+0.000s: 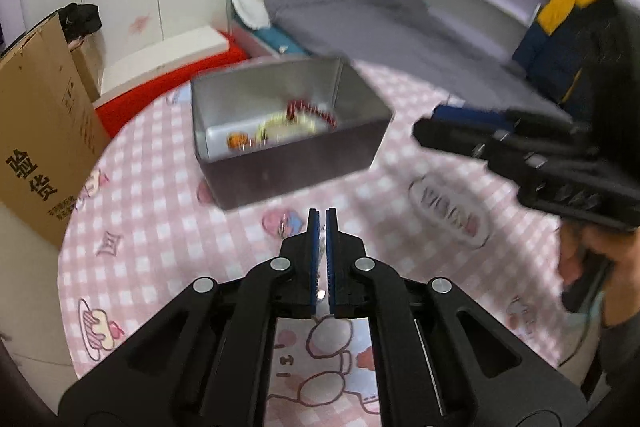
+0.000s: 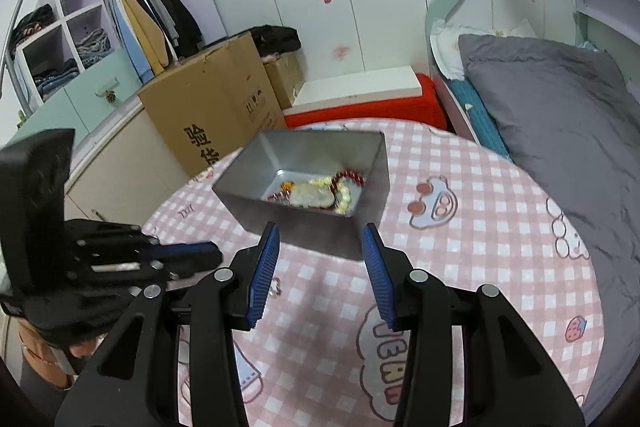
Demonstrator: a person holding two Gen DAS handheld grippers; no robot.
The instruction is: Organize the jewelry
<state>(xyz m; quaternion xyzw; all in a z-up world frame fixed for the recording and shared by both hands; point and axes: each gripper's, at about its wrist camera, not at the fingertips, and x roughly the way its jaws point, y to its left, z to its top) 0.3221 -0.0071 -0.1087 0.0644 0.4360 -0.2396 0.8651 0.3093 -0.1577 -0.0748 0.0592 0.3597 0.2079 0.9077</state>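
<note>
A grey metal box (image 1: 304, 163) stands on the round pink checked table (image 1: 160, 227). It holds jewelry: a red bead bracelet (image 1: 316, 109), a pale bead bracelet (image 1: 280, 127) and an orange piece (image 1: 236, 141). The box also shows in the right wrist view (image 2: 328, 235), with the jewelry (image 2: 320, 193) inside. My left gripper (image 1: 322, 215) is shut, low over the table in front of the box; a small shiny item (image 1: 285, 225) lies by its left finger. My right gripper (image 2: 320, 239) is open and empty, just in front of the box. A small silvery piece (image 2: 275, 287) lies on the cloth.
A large cardboard box (image 2: 212, 103) stands at the table's left. A red and white stool (image 2: 360, 99) is behind the table. A bed with grey bedding (image 2: 560, 99) runs along the right. Shelves with clothes (image 2: 80, 27) are at the far left.
</note>
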